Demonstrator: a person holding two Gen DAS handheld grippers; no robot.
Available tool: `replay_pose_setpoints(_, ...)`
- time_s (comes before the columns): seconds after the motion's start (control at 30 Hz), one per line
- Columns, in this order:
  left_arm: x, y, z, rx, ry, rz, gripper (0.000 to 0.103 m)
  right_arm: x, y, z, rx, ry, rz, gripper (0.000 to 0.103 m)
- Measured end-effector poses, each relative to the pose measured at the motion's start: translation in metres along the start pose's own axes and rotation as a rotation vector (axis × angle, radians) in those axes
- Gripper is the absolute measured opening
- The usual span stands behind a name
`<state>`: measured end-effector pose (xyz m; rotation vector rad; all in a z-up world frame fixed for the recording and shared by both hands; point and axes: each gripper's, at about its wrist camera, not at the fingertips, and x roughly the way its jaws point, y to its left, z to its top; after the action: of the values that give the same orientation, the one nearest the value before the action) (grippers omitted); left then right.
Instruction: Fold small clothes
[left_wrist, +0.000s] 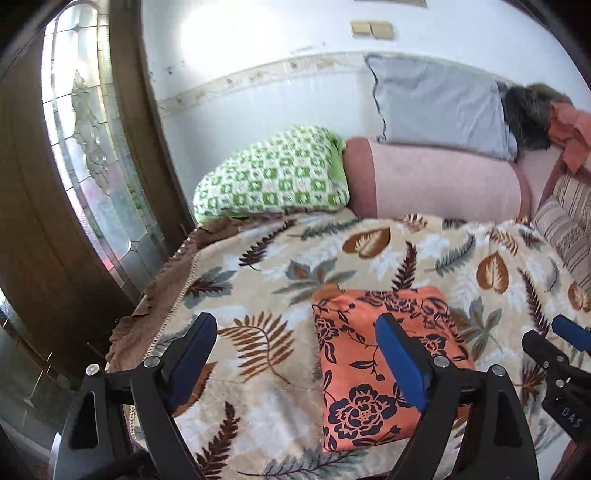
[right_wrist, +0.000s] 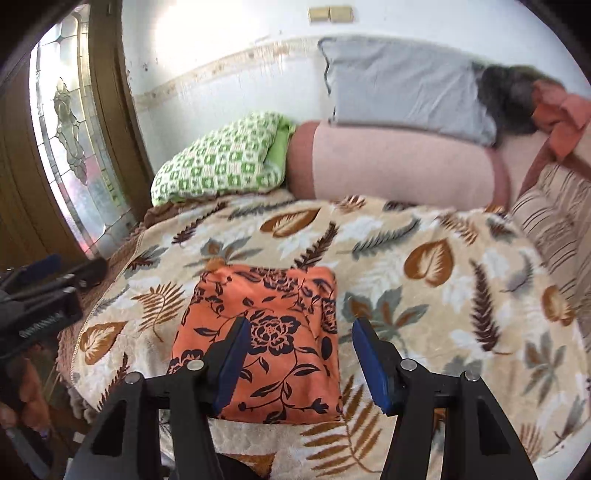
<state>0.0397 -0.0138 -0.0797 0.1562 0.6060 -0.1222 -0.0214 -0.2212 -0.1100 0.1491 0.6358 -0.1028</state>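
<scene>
**A:** Where does the folded orange floral garment (right_wrist: 266, 339) lie, taking the green-and-white crocheted pillow (right_wrist: 221, 166) as the landmark?

**B:** On the leaf-print blanket (right_wrist: 424, 295), well on the near side of that pillow and a little to its right, flat, in a compact rectangle. Its long axis runs from the near edge of the bed away toward the pillow and the wall, roughly in line with the tongs in both wrist views.

**A:** And which tongs are closer?

**B:** The right gripper (right_wrist: 297, 363), I judge. Seen from the right wrist, its left finger overlaps the near part of the cloth and its right finger sits just past the cloth's right edge, so that edge falls between the fingers. The left gripper (left_wrist: 297, 360) is offset to the pillow's side: only its right finger overlaps the garment (left_wrist: 373, 369), while the other one hangs over bare blanket.

**A:** Are they gripping anything?

**B:** No. Both pairs of blue pads stand wide apart with nothing between them, and I can't tell whether either touches the fabric or just hovers above it. The cloth looks folded already, so the next move would likely be a final tuck or setting it aside.

**A:** Any writing?

**B:** White letters on the black body of the right gripper, at the right edge of the left wrist view, look like "DAS"; the rest is cut off. The left gripper's body (right_wrist: 40, 314), seen from the right wrist, also carries white print, too blurred to read. No labels show on the garment.
</scene>
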Motion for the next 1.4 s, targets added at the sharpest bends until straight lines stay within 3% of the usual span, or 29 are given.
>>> replay_pose_setpoints(0.1,-0.019,0.01,0.002,-0.024,-0.047,0.014,0.088,-0.019,0.008,0.002,0.002,-0.059,-0.01,0.069)
replay_pose_setpoints(0.23,-0.04,0.02,0.003,-0.047,-0.095,0.027,0.096,-0.037,0.019,0.004,-0.003,-0.121,-0.026,0.069)
replay_pose_setpoints(0.37,-0.053,0.028,0.005,-0.061,-0.13,0.034,0.097,-0.048,0.025,0.006,-0.003,-0.148,-0.026,0.069)
replay_pose_setpoints(1.4,-0.051,0.034,0.011,-0.064,-0.118,0.022,0.098,-0.035,0.041,0.008,-0.067,-0.132,-0.011,0.069)
